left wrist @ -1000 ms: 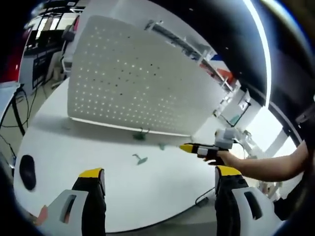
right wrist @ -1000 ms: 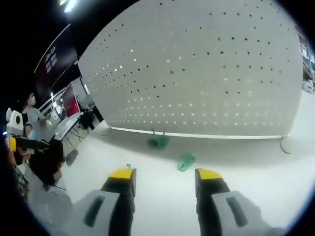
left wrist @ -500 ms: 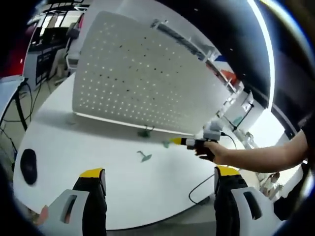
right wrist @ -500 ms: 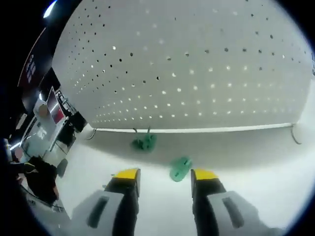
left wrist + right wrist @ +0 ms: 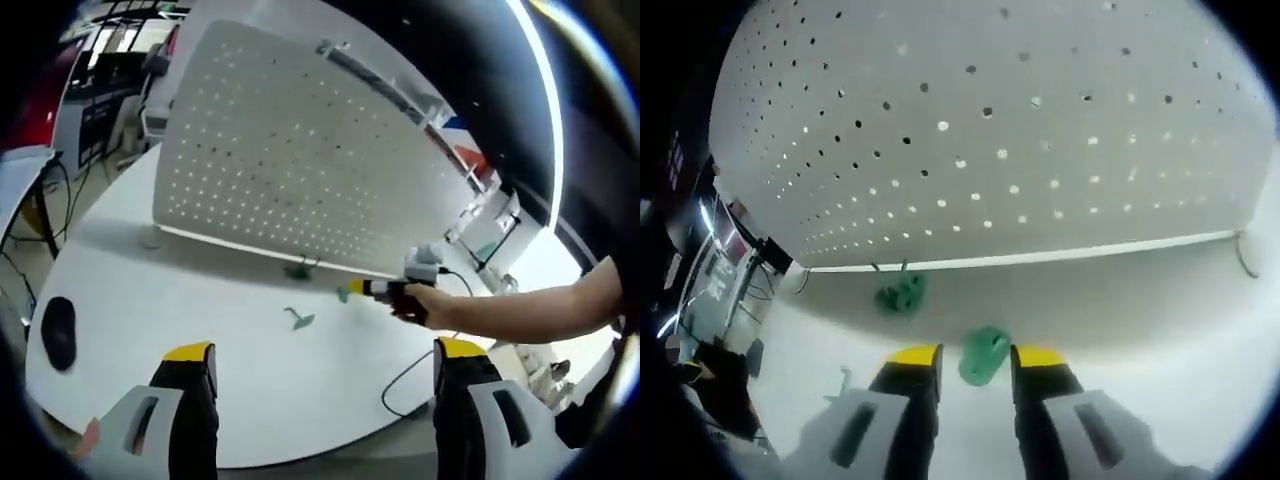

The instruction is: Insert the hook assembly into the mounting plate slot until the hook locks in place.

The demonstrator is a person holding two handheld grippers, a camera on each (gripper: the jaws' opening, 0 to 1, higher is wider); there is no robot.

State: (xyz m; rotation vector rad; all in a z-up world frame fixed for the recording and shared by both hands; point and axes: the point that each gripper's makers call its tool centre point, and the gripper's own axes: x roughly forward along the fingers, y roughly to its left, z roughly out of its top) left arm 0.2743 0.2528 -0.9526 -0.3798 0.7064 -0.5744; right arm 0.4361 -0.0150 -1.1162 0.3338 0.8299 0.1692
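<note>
Jaws of your right gripper flank a green hook piece on the white table just below the pegboard, whether clenched on it cannot be told; its long axis runs toward the board; your left gripper hangs back, jaws released; your forearm reaches in level from the right.

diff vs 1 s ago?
The right hand-held gripper advanced toward the pegboard and narrowed its jaws around a green hook piece; contact unclear. The left hand-held gripper stayed open, and the other green pieces stayed put.
</note>
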